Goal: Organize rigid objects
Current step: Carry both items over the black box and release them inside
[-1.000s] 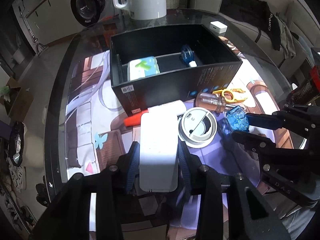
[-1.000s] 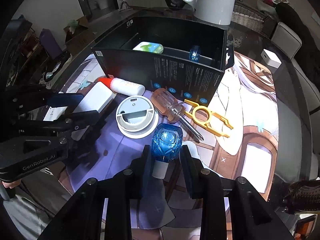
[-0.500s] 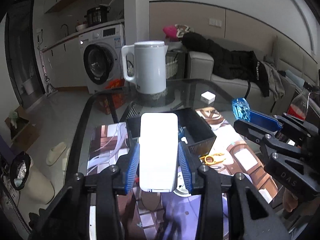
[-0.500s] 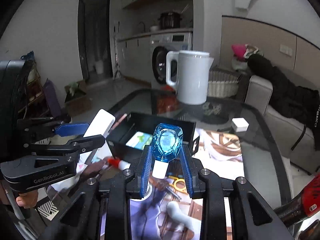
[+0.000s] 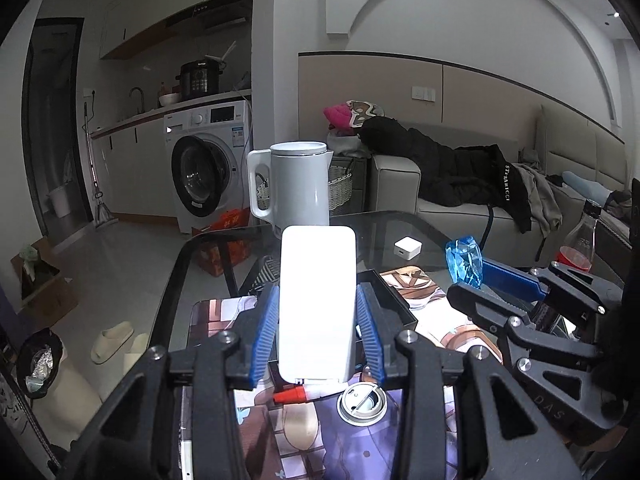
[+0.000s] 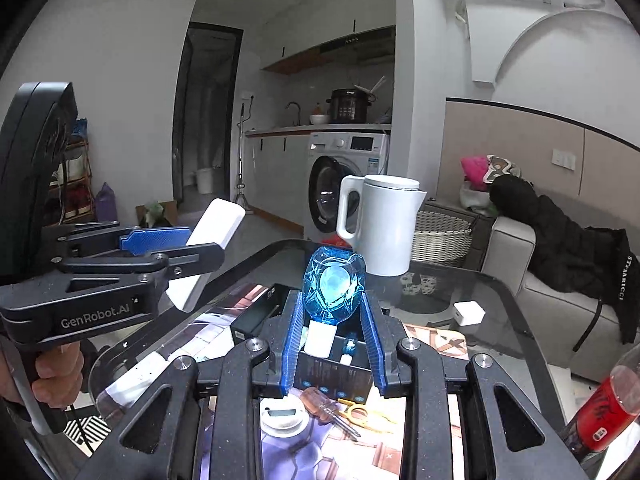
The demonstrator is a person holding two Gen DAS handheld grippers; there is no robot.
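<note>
My left gripper is shut on a white rectangular box, held up above the table and pointing nearly level. In the right wrist view the same left gripper and white box show at the left. My right gripper is shut on a blue faceted bottle with a white neck, also held up in the air. The left wrist view shows the right gripper and the blue bottle at the right. Below them stands an open black box with small items inside.
On the printed mat lie a round white lid, a screwdriver, a yellow tool and a red-capped tube. A white kettle and a small white cube sit farther back. A red drink bottle stands at the right.
Both grippers have risen off the mat and tilted upward, carrying the white box and the blue bottle. The views now look across the room instead of down at the table.
</note>
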